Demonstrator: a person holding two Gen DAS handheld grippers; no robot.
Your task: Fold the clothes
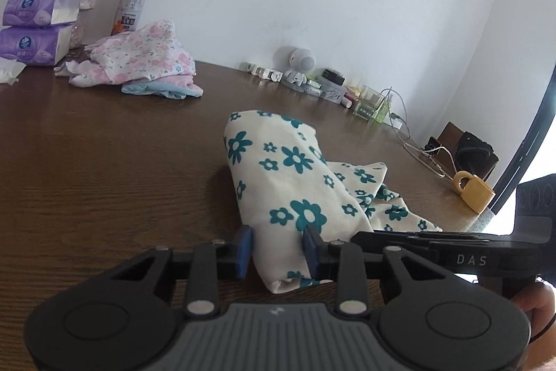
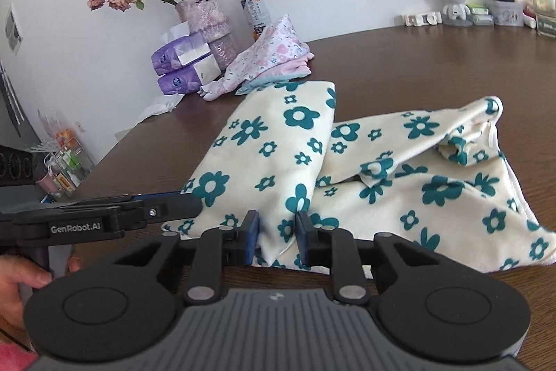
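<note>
A cream cloth with teal flowers (image 1: 288, 183) lies partly folded on the brown table (image 1: 104, 162). In the left wrist view my left gripper (image 1: 278, 249) holds the near end of a thick fold, both blue pads against it. The other gripper's black fingers (image 1: 399, 237) reach in from the right, beside that same end. In the right wrist view my right gripper (image 2: 278, 242) is shut on the near edge of the cloth (image 2: 264, 145), at the seam between the folded left part and the rumpled right part (image 2: 434, 176). The left gripper's fingers (image 2: 166, 207) lie at the cloth's left edge.
A pile of pink floral clothes (image 1: 146, 61) sits at the back by tissue packs (image 1: 31, 23), a vase (image 2: 208, 19) and a bottle (image 1: 132, 2). Small items, cables (image 1: 417, 148) and a yellow padlock-shaped object (image 1: 472, 193) line the wall. The table edge runs at the right.
</note>
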